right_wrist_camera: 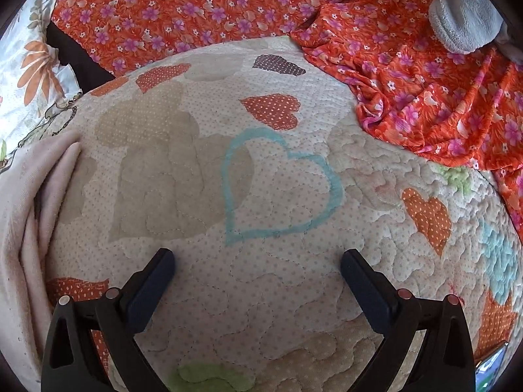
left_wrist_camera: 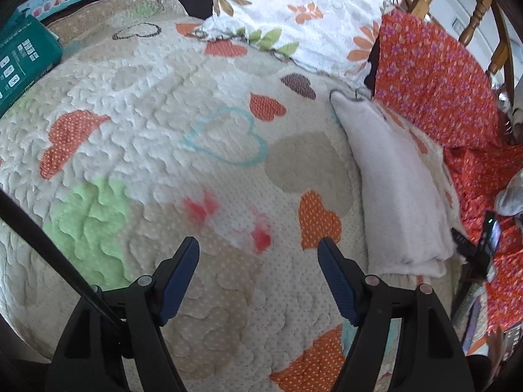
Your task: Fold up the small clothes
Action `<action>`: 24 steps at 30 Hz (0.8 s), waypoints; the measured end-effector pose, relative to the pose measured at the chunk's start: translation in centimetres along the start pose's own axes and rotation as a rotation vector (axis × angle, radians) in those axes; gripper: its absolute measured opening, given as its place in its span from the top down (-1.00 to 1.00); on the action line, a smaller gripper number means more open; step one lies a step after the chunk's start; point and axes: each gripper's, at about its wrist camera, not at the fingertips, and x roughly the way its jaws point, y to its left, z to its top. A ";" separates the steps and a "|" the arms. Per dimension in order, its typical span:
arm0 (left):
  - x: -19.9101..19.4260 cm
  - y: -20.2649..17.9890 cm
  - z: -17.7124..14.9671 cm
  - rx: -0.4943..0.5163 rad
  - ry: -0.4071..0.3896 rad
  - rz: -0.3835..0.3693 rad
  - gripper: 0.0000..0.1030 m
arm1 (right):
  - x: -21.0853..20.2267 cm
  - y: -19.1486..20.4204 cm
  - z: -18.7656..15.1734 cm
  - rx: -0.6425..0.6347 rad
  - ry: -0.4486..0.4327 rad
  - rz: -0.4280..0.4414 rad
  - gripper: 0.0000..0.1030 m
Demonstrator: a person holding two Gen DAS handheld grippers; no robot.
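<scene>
Quilt (left_wrist_camera: 163, 104) with heart patches covered the bed under both grippers. Left gripper (left_wrist_camera: 258, 248) hung over it with jaws spread wide and nothing between them. A folded white cloth (left_wrist_camera: 395, 189) lay on the quilt ahead and to the right of that gripper, apart from its right finger, running lengthwise away from the camera with its layered edge nearest. Right gripper (right_wrist_camera: 256, 259) was likewise spread wide and empty above a blue heart outline (right_wrist_camera: 278, 183). In the right wrist view the cloth (right_wrist_camera: 29, 228) sat at the far left edge, beside the left finger but not touching it. An orange flowered fabric (right_wrist_camera: 425, 81) lay crumpled beyond the quilt, to the right of the cloth in the left wrist view. A flowered pillow (left_wrist_camera: 294, 9) lay at the quilt's far side, and a teal box (left_wrist_camera: 23, 58) rested at its left edge
</scene>
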 end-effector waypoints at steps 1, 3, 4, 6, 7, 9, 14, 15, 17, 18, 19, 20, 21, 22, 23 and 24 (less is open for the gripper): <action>0.2 -0.3 -0.2 0.013 0.004 0.015 -0.43 | 0.0 0.0 0.0 0.000 0.000 0.000 -1.00; 0.4 -0.9 -0.5 0.040 0.003 0.043 -0.43 | 0.0 0.0 0.0 0.001 0.000 0.001 -1.00; 0.4 -1.3 -0.7 0.057 -0.003 0.056 -0.43 | 0.0 0.0 0.0 0.000 0.000 0.001 -1.00; 0.5 -1.6 -0.8 0.078 -0.010 0.074 -0.43 | 0.0 0.0 0.0 0.000 0.000 0.001 -1.00; 0.6 -1.9 -0.9 0.090 -0.012 0.080 -0.43 | 0.0 0.0 0.0 0.000 0.000 0.001 -1.00; 0.9 -2.1 -1.1 0.104 -0.010 0.087 -0.43 | 0.0 0.0 0.0 0.000 0.000 0.001 -1.00; 1.3 -2.7 -1.5 0.135 0.002 0.088 -0.43 | 0.0 0.0 0.0 0.000 0.000 0.002 -1.00; 1.3 -2.7 -1.5 0.139 0.001 0.088 -0.43 | 0.0 0.0 0.0 0.000 0.000 0.002 -1.00; 1.2 -2.7 -1.4 0.141 -0.002 0.084 -0.43 | 0.0 0.0 0.0 0.000 0.000 0.002 -1.00; 1.1 -2.7 -1.4 0.138 -0.003 0.079 -0.43 | 0.0 0.0 0.0 0.000 0.000 0.002 -1.00; 1.0 -2.6 -1.3 0.132 -0.005 0.074 -0.43 | 0.0 0.0 0.0 0.000 0.000 0.002 -1.00; 0.9 -2.5 -1.2 0.123 -0.009 0.069 -0.43 | 0.0 0.0 0.0 0.000 0.000 0.002 -1.00; 0.8 -2.4 -1.1 0.116 -0.014 0.065 -0.43 | 0.0 0.0 0.0 0.000 0.000 0.002 -1.00; 0.5 -2.3 -1.0 0.107 -0.025 0.060 -0.43 | 0.0 0.0 0.0 0.000 0.000 0.002 -1.00; 0.2 -2.3 -0.8 0.105 -0.036 0.062 -0.43 | 0.0 0.0 0.0 0.000 0.000 0.002 -1.00; -0.2 -2.3 -0.8 0.105 -0.051 0.067 -0.43 | 0.0 0.0 0.0 0.000 0.000 0.002 -1.00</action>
